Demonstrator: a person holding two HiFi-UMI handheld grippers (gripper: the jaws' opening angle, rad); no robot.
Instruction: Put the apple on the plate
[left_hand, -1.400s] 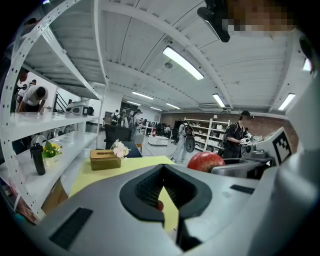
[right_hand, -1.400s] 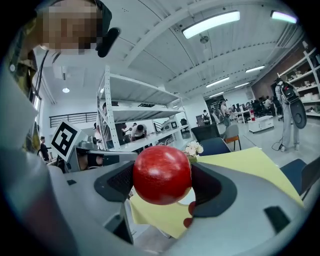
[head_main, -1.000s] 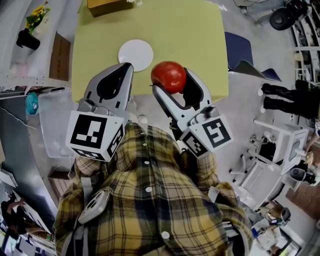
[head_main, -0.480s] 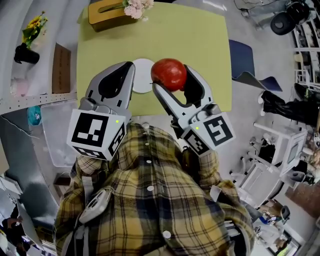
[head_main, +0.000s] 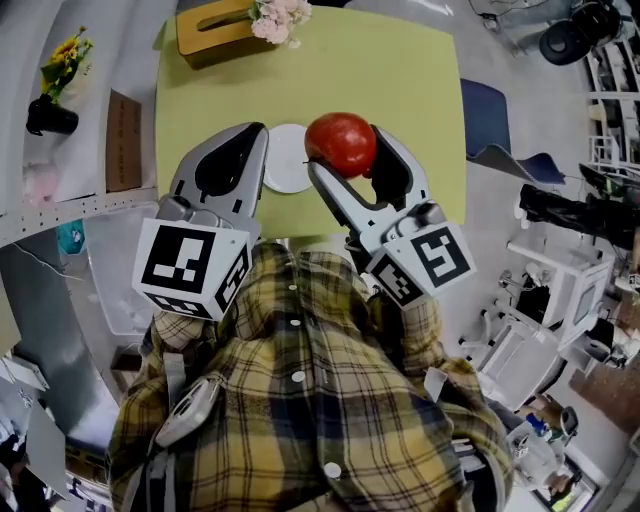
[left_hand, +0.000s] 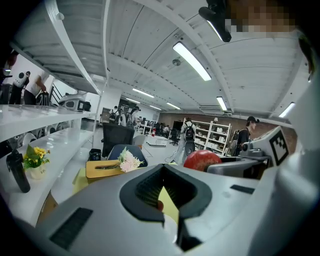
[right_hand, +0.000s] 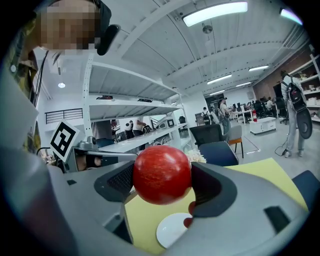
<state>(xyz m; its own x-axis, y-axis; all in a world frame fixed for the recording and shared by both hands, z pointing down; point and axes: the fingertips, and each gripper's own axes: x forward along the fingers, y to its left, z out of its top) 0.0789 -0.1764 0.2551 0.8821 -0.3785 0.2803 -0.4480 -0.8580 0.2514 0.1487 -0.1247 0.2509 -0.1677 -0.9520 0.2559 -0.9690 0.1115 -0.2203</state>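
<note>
The right claw (head_main: 347, 155) grasps the apple (head_main: 340, 143) over the counter's (head_main: 400, 90) near edge, with the plate (head_main: 288, 172) just left and below it (left claw (head_main: 258, 135) clenched, empty).

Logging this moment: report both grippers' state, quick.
Left gripper: shut, nothing in it.
Right gripper: shut on the apple.

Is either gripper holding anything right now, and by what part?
The right gripper holds the apple, jaws clamped on two opposite sides of its round body. The left gripper is shut, holding nothing.
</note>
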